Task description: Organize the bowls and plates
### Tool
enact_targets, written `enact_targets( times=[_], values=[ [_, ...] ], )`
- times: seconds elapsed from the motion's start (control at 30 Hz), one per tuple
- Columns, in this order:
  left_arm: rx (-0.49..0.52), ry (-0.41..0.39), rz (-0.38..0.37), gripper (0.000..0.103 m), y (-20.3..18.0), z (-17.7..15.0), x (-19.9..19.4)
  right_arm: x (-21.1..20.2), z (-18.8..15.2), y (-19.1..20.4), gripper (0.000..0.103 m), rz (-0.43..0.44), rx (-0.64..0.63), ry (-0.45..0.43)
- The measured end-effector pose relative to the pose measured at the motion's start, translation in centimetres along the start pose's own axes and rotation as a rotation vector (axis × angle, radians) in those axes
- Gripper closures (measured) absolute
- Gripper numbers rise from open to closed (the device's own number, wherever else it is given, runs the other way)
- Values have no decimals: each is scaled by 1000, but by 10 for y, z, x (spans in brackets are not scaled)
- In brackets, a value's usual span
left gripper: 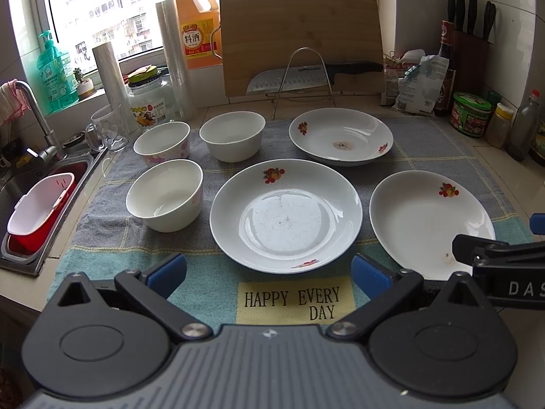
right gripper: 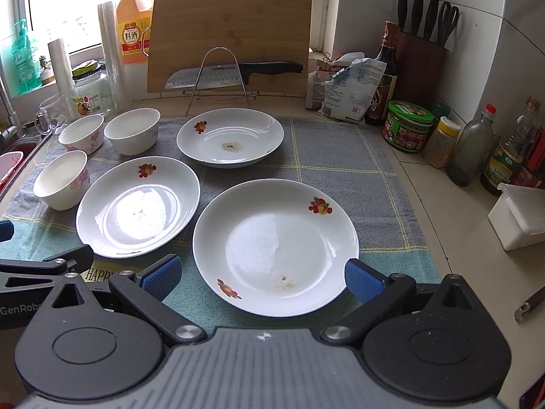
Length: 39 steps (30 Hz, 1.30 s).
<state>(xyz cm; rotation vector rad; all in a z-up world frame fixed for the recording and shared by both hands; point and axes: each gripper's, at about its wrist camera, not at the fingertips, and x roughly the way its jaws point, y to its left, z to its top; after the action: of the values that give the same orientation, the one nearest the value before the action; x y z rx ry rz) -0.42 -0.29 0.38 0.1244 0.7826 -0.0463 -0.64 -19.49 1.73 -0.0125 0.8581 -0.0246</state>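
- White ceramic all round: three plates and three bowls sit apart on the grey checked mat (left gripper: 425, 143), nothing stacked yet, so I judge we're at the first pick.
- Left gripper (left gripper: 269, 272) has its jaws spread wide and empty, low centre of the left view, just short of the near rim of the centre plate (left gripper: 286, 216).
- Right gripper (right gripper: 262, 277) is likewise spread and empty; its blue pads (right gripper: 364, 281) straddle the near edge of the near-right plate (right gripper: 276, 245), lower centre of the right view.
- Far plate (right gripper: 230, 136) sits upper centre in the right view, below the knife rack (right gripper: 221, 78).
- Bowls cluster left of frame: near bowl (left gripper: 165, 194), pink-patterned bowl (left gripper: 161, 143), far bowl (left gripper: 232, 134).
- To do it well, I'd pinch the near-right plate's rim, one pad over and one under, then lift level and set it into the centre plate.
- Glaze looks slick, so grip well past the rim before closing.
- Can't tell from here whether the right pads touch the rim or hover above it.
- Keep the left gripper clear of the landing spot; use it for nesting bowls.
- Watch the sink (left gripper: 24, 184) edge at the left.
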Motion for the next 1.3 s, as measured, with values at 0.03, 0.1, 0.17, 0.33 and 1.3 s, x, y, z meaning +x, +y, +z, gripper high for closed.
enact_targets(
  times=[0.03, 0.1, 0.17, 0.33, 1.3],
  values=[
    [0, -1, -1, 1, 0, 0, 0, 0, 0, 0, 0, 0, 1, 0],
    [2, -1, 0, 1, 0, 0, 0, -1, 1, 0, 0, 2, 2, -1],
    [2, -3, 0, 1, 0, 0, 0, 0, 0, 0, 0, 1, 2, -1],
    [-1, -2, -1, 1, 0, 0, 1, -1, 0, -1, 0, 1, 2, -2],
    [1, -13, 3, 1, 2, 0, -1, -5, -1, 0, 0, 5, -7, -25]
  ],
)
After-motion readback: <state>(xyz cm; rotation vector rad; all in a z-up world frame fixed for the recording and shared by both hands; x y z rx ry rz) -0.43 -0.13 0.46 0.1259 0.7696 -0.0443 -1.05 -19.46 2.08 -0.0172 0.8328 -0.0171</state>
